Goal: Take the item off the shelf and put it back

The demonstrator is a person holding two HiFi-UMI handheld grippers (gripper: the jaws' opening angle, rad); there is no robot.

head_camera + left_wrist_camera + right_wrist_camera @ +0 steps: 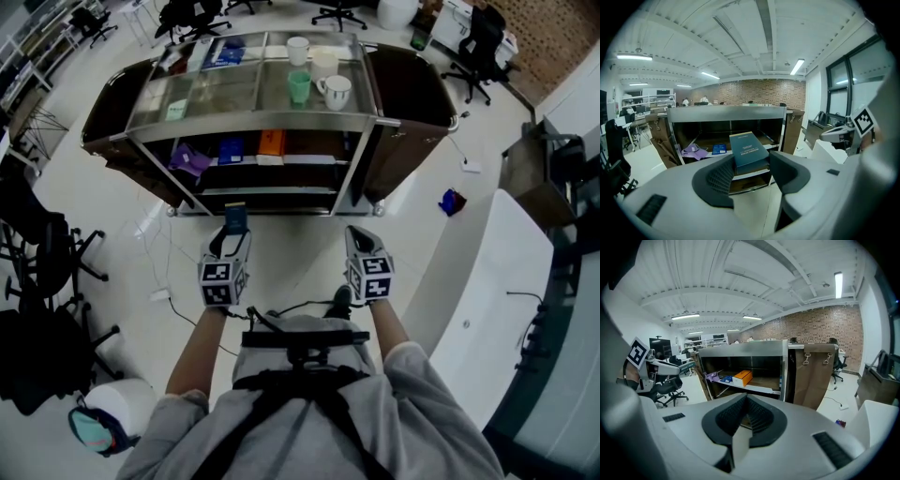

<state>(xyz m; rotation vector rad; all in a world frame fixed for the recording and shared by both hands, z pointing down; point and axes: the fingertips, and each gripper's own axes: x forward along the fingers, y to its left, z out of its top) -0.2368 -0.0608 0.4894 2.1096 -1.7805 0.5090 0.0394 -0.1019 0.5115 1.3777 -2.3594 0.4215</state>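
A dark teal boxed item (749, 149) stands tilted between the jaws of my left gripper (750, 164), which is shut on its lower end. From the head view, that left gripper (234, 234) holds the teal item (235, 218) above the floor, just in front of the steel shelf cart (253, 122). My right gripper (359, 236) hangs beside it, apart from the cart. In its own view the right gripper (744, 401) has its pads pressed together with nothing between them. The cart's middle shelf holds a purple cloth (190, 159), a blue box (231, 150) and an orange box (272, 142).
Cups stand on the cart's top shelf: a white cup (298, 50), a green cup (299, 86) and a white mug (336, 91). Brown side flaps (412, 89) hang off the cart. Office chairs (42, 258) stand left, a white table (487, 300) right, a blue object (451, 202) on the floor.
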